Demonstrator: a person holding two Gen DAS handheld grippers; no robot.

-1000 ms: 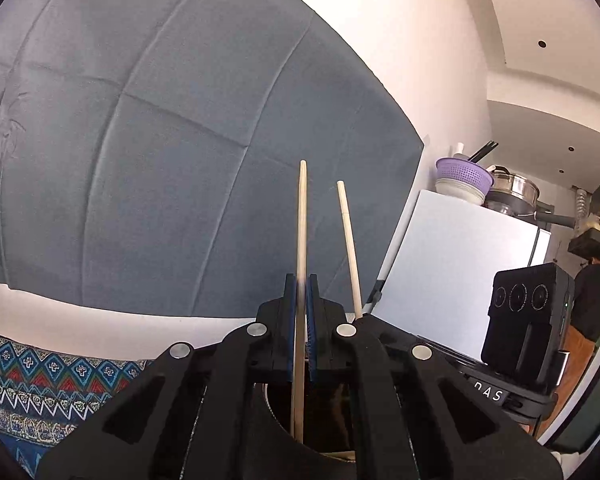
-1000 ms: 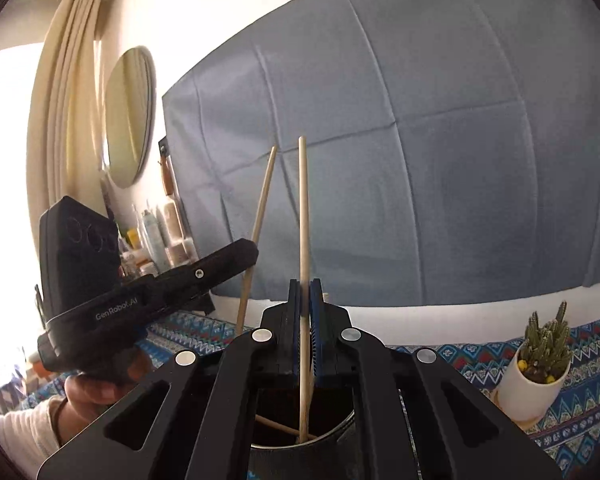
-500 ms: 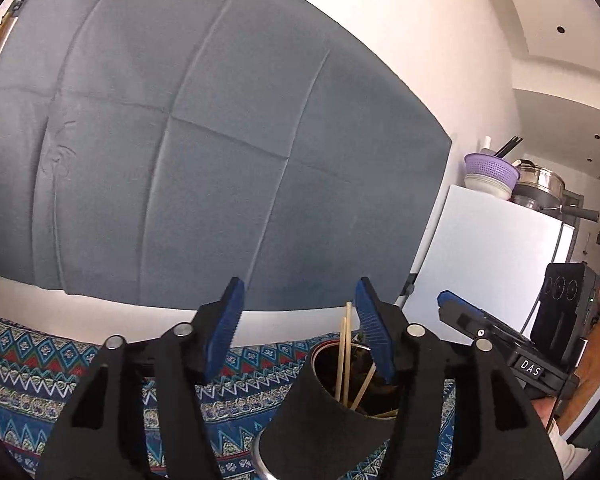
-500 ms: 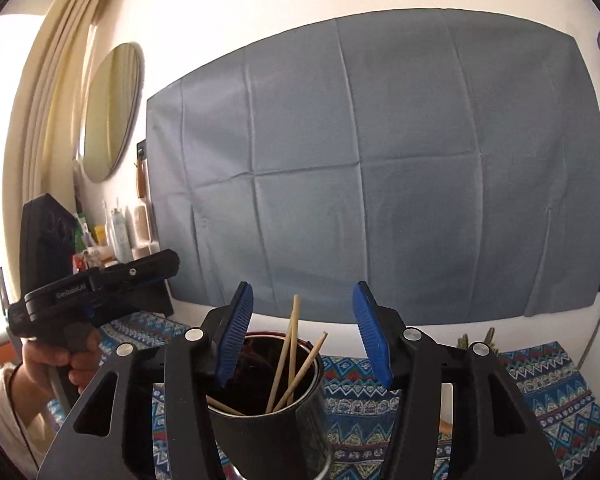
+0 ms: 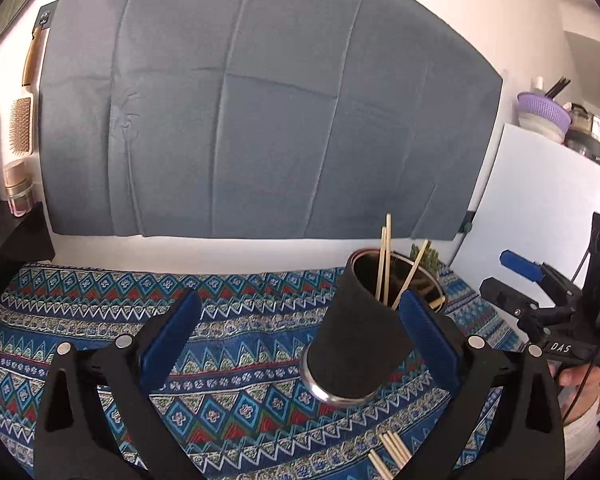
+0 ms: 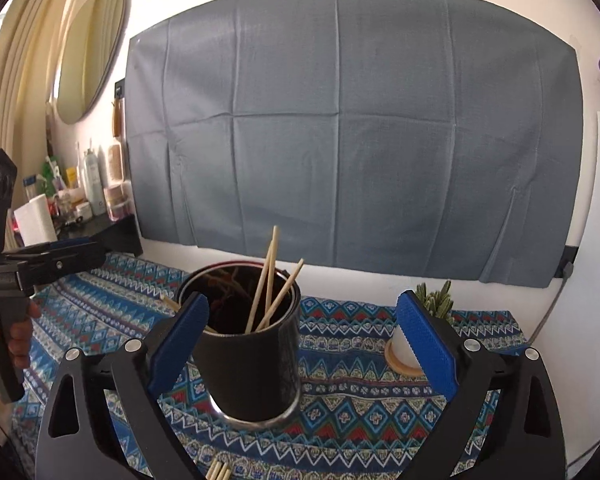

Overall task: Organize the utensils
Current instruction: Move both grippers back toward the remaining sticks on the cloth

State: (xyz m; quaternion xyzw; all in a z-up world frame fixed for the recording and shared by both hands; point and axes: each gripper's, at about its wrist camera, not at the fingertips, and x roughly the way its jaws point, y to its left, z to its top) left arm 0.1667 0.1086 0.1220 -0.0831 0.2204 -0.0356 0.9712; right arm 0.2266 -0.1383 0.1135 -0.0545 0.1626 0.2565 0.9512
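Both the left hand-held gripper (image 5: 296,332) and right hand-held gripper (image 6: 304,340) are released, empty. Loose chopsticks (image 5: 390,450) lie on the surface (image 5: 100,304) before the black holder (image 6: 244,344): light, stiff, slippery—pinch mid-shaft.

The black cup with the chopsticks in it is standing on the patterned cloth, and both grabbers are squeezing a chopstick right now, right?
Not quite. The black cup does stand on the patterned cloth with chopsticks in it, but neither grabber is squeezing one. Each wrist view shows its own jaws spread wide and empty: the left gripper and the right gripper.
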